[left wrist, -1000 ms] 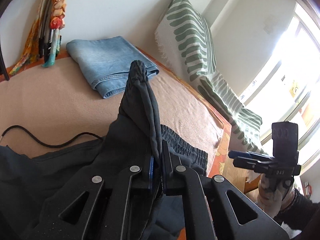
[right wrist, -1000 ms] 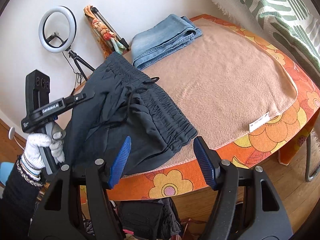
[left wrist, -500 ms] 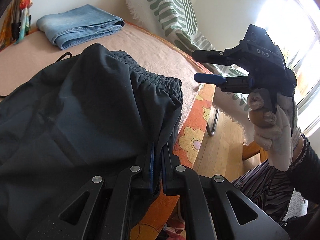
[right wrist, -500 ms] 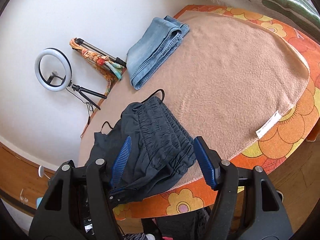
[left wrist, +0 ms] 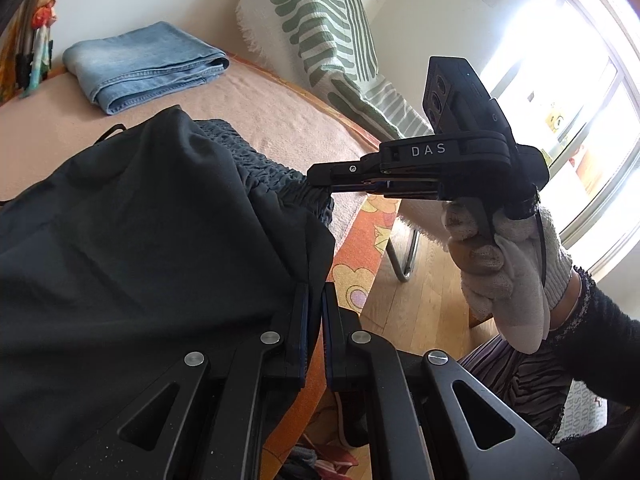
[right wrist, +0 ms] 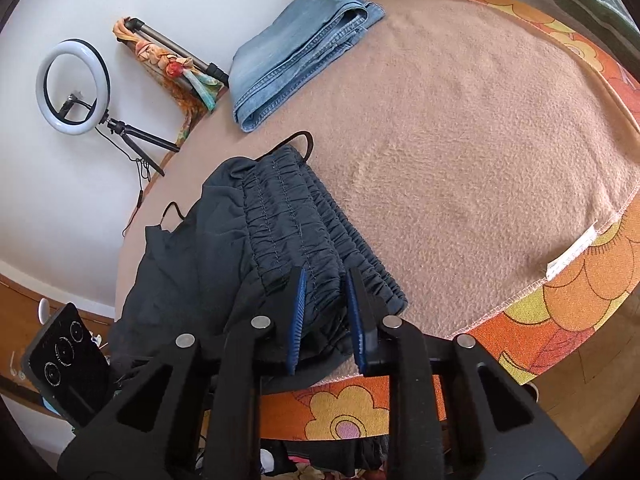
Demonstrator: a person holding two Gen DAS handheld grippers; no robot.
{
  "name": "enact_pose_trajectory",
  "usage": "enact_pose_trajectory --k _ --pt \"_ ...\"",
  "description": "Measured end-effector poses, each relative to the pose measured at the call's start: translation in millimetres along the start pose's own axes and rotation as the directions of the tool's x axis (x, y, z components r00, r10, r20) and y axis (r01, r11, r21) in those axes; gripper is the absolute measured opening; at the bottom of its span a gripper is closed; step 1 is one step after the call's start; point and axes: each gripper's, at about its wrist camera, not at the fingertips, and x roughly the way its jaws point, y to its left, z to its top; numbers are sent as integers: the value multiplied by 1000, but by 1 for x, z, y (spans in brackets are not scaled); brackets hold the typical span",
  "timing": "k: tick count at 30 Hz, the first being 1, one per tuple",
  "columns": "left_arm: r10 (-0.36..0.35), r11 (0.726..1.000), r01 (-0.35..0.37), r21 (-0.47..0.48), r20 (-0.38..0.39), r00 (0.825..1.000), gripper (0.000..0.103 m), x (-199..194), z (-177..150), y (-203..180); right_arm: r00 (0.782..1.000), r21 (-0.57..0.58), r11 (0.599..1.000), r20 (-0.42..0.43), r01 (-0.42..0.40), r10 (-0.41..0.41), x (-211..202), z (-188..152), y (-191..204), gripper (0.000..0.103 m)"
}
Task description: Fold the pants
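Lying in a heap at the near left of the bench [right wrist: 480,128], the dark pants [right wrist: 208,264] spread from the bench's left rim to just short of its near edge, with their gathered elastic waistband [right wrist: 304,232] on top and a thin black drawstring [right wrist: 302,140] looping out at the far end. Leftmost, the left gripper [left wrist: 314,296] has its jaws clenched on a thin fold of the pants' fabric near the bench's front edge; only a narrow slit shows between the blue pads. To the right of it, the right gripper [left wrist: 320,178] reaches in level from the side, held by a hand [left wrist: 508,268] in a white knitted glove, and its tips sit at the near end of the waistband. From its own camera, the right gripper [right wrist: 326,280] has a bunch of the waistband between its blue pads, and its jaws are closing on that bunch, with the pads pressing the cloth from both sides. Behind the pants, at the far side of the bench, a folded pair of blue jeans [right wrist: 296,52] lies well apart from them on the tan blanket [right wrist: 500,184]. Under the blanket an orange flowered cloth [right wrist: 568,308] shows along the right and near edges.
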Motion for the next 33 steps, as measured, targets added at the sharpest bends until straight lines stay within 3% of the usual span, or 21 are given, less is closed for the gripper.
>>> enact_pose_trajectory --k 6,9,10,16,18,21,22,25,27,30,33 --pt "6 1000 -6 7 -78 997 4 24 -13 4 1000 -73 997 6 22 -22 -13 -2 -8 17" --pt "2 1000 -3 -7 -97 995 4 33 -16 7 1000 -13 1000 -29 -2 1 -6 0 -24 56" --pt "0 1000 0 -8 -100 995 4 34 -16 6 1000 -5 1000 -23 -6 6 -6 1 -28 63" --pt "-1 1000 0 -6 -102 995 4 36 -17 5 981 105 981 -91 -164 174 12 3 -44 63" --pt "-9 1000 7 -14 -101 995 4 37 -18 8 974 139 970 -74 -201 213 13 2 -48 65" --pt "-21 999 19 -27 -100 995 4 38 -17 11 944 248 922 -69 -298 324 20 -3 -59 64" --pt "-21 999 19 -27 -99 995 4 39 -17 11 933 278 904 -62 -325 355 24 -6 -60 57" --pt "-22 999 19 -28 -97 995 4 39 -17 10 939 267 915 -81 -302 333 34 -12 -50 34" --pt "-26 999 23 -32 -105 994 4 39 -16 11 952 244 930 -59 -276 299 32 -14 -40 29" --pt "-23 998 17 -57 -114 993 6 29 -15 8 977 112 971 -10 -212 215 16 -10 -13 25" --pt "-28 996 23 -82 -61 998 12 -4 -11 7 985 -37 988 72 -152 154 -8 -5 17 24"
